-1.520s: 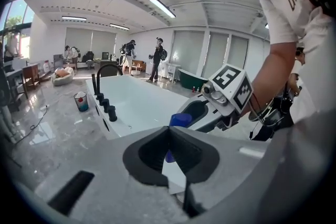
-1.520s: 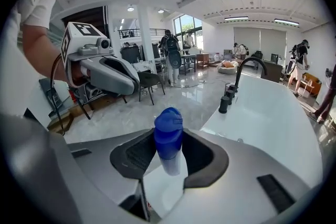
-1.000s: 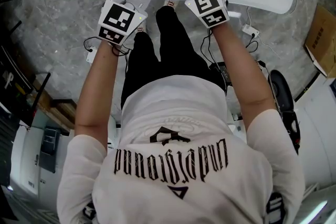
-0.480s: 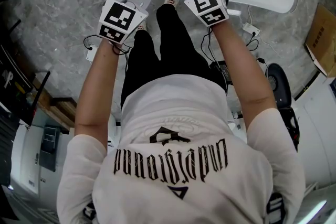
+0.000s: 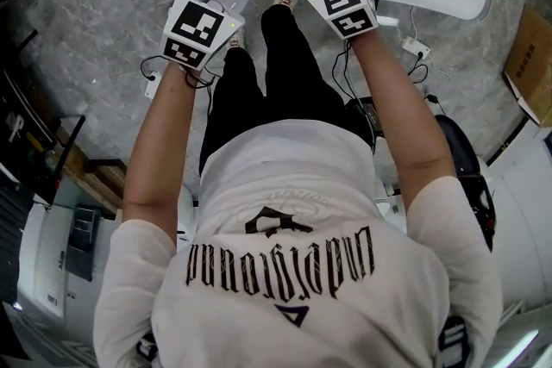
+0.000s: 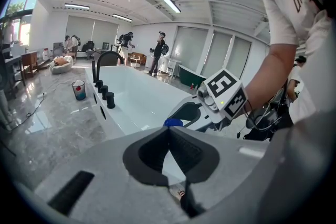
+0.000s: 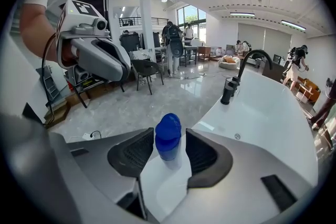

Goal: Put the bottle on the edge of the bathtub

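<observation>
Blue-capped bottle (image 7: 168, 139) on bathtub (image 7: 273, 113) edge | right gripper (image 7: 169, 135) just opened (around it)

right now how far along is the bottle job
Done: the bottle stands upright on the bathtub edge. In hand: the right gripper has just been opening its jaws, the bottle between them but not gripped. Still to do: draw that gripper clear. The left gripper is shut, empty.

The right gripper (image 7: 169, 140) has just been opening its jaws. The blue-capped bottle (image 7: 168, 139) now stands free between them on the bathtub rim (image 7: 160, 183).
</observation>
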Available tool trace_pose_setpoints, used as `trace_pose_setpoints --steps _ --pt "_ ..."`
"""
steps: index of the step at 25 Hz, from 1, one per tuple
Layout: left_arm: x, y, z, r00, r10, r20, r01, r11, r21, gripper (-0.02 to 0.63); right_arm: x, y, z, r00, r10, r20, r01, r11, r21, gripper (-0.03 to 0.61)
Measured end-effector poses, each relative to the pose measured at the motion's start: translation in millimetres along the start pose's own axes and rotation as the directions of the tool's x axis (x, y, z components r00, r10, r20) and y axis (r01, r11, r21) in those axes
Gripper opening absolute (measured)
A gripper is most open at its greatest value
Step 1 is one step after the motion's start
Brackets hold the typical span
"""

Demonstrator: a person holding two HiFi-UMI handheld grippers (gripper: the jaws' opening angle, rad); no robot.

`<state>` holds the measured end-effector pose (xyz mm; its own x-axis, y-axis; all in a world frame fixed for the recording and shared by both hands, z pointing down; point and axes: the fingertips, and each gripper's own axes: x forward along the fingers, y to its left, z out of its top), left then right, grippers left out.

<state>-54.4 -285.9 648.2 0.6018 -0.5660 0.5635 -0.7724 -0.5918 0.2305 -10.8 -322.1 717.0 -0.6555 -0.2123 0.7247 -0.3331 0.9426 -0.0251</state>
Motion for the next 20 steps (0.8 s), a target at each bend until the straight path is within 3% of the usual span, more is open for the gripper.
trace_pose_setpoints --steps 13,20 --pt "-53.8 -29.0 39.3 0.997 -0.023 0.069 0.018 0.997 0.077 0.015 -61.5 15.1 50.8 0.990 -0.111 0.083 0.110 0.994 0.013 0.178" --pt "-106.5 -71.6 54.2 0.990 -0.086 0.116 0.069 0.988 0.142 0.015 -109.9 65.3 85.7 0.980 -0.119 0.159 0.112 0.992 0.050 0.143"
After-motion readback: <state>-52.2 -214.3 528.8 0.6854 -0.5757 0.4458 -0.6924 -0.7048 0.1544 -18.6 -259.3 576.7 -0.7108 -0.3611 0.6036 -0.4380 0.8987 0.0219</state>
